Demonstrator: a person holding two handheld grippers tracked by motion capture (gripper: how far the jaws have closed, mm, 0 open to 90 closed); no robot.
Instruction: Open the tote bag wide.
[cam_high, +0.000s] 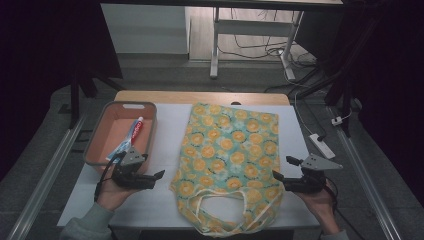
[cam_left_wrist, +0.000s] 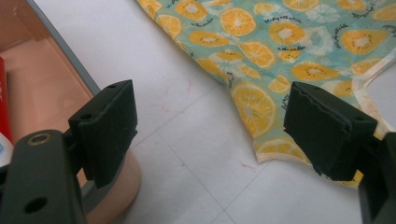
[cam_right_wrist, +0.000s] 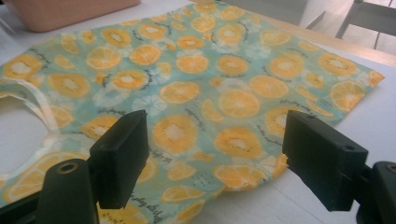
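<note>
High view: flat fabric tote bag w/ orange-slice print on teal lies on the white bench top, mid-bench, closed bottom toward the far edge, mouth and looped handles at the near edge by the person. Probably laid that way so both grippers can reach the mouth corners. Left gripper is held just off the bag's near-left corner, jaws apart, nothing in them. Right gripper sits at the bag's near-right edge, also spread wide and empty. Peach-coloured plastic basket w/ grey rim stands at the bench's left edge, far-left of the bag; a red-white toothpaste tube lies in it, likely waiting to go into the bag.

Left gripper view: black jaws wide; between them bare bench, bag's corner near the right-hand jaw, not touching. Basket wall at left.

Right gripper view: jaws wide, aimed low across the bag; its edge lies between them, unpinched. Looks like an approach to grab the mouth on both sides.
</note>
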